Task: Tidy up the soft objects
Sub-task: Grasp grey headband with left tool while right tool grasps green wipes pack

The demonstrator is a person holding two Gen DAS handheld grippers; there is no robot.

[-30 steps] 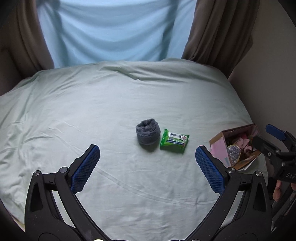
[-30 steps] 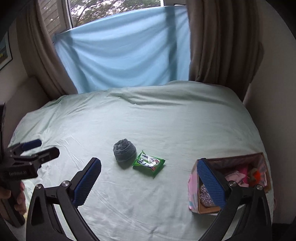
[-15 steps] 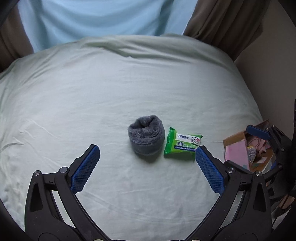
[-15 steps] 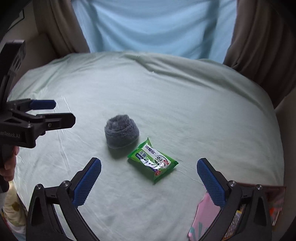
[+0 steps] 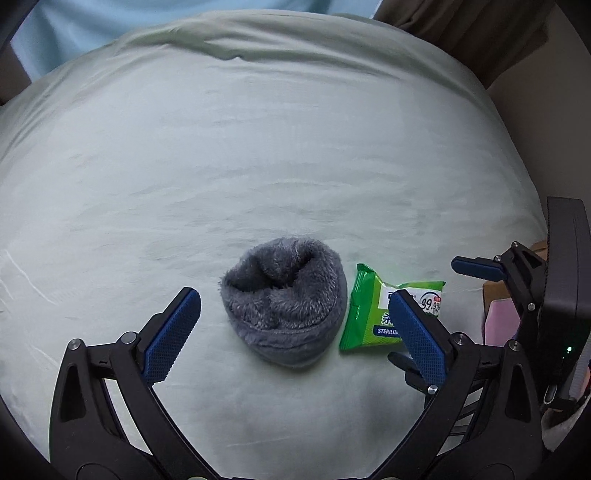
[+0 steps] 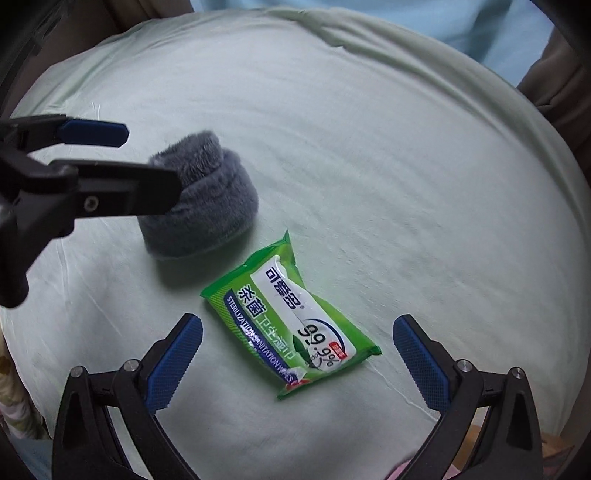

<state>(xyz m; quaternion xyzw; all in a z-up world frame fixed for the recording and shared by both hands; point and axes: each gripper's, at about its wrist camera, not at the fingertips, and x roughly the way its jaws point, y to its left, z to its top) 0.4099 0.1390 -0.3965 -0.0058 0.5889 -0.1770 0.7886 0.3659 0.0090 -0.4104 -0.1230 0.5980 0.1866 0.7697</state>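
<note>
A rolled grey fuzzy sock [image 5: 286,301] lies on the pale green bedsheet [image 5: 258,147]. A green wet-wipes pack [image 5: 373,314] lies just right of it. My left gripper [image 5: 295,323] is open, its blue pads on either side of the sock, a little short of it. In the right wrist view the wipes pack [image 6: 291,325] lies between the open pads of my right gripper [image 6: 297,350]. The sock [image 6: 207,195] sits behind and to the left, partly hidden by the left gripper [image 6: 122,158].
A cardboard box with pink contents [image 5: 496,314] sits at the bed's right edge, mostly hidden behind the right gripper [image 5: 443,314]. Brown curtains [image 5: 461,33] and a blue cloth [image 5: 55,37] hang behind the bed.
Both grippers have moved down and forward: the left closing in on the sock, the right on the wipes pack. Both stay open. The objects have not moved.
</note>
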